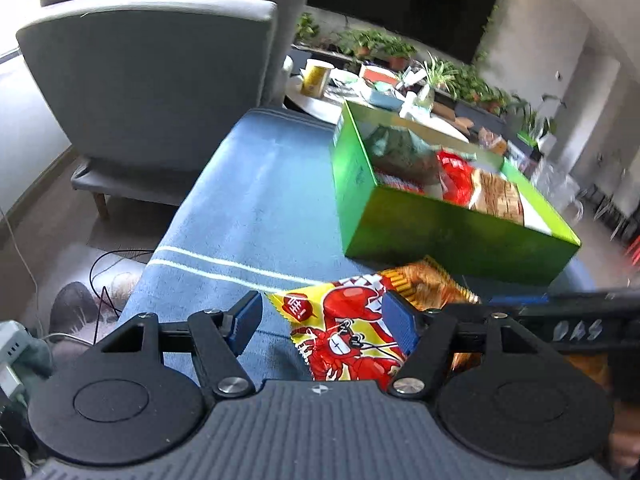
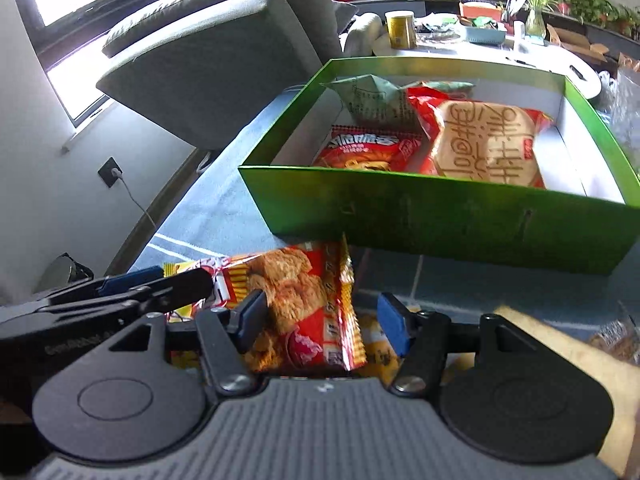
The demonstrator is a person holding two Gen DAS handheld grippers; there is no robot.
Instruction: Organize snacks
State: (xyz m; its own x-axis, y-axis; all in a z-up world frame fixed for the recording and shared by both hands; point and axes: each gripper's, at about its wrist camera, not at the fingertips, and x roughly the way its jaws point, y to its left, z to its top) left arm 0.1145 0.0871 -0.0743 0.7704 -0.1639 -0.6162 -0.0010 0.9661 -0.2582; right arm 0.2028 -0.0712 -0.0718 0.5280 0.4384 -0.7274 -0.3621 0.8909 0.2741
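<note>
**Two open grippers over loose snack packets, green box partly filled**

The left gripper (image 1: 320, 320) has its blue-padded fingers spread wide, holding nothing. Between and under them lies a glossy yellow plastic snack packet printed with a red cartoon lobster (image 1: 344, 336); its near end is cut off by the gripper body. Whether the right-hand pad touches the packet cannot be told.

The right gripper (image 2: 324, 320) is likewise wide open and holds nothing. Beneath it lies a crinkly red-and-orange foil packet showing fried pieces (image 2: 308, 300), with zigzag sealed edges. More yellow packaging underneath is mostly hidden by the fingers. In the right wrist view the left gripper reaches in from the left, its tip just beside this packet.

Both packets lie on a blue woven cloth with thin white stripes (image 1: 256, 200) covering the surface they rest on.

Farther away on the cloth stands a shiny green rectangular cardboard box with white inner walls (image 2: 440, 220), open on top. Inside it are a large red packet with a round tan cake bearing big characters (image 2: 488, 140), a smaller red packet of noodle-like snack (image 2: 368, 152) to its left, and a pale green folded-top packet (image 2: 372, 96) at the far side. The near wall hides their lower ends.

At the near right a pale tan flat thing (image 2: 568, 360) is too blurred to identify.

Beyond stand a grey fabric armchair (image 1: 152, 72) and a cluttered white desk (image 2: 460, 50) carrying a yellow cylindrical tin (image 2: 400, 30).
</note>
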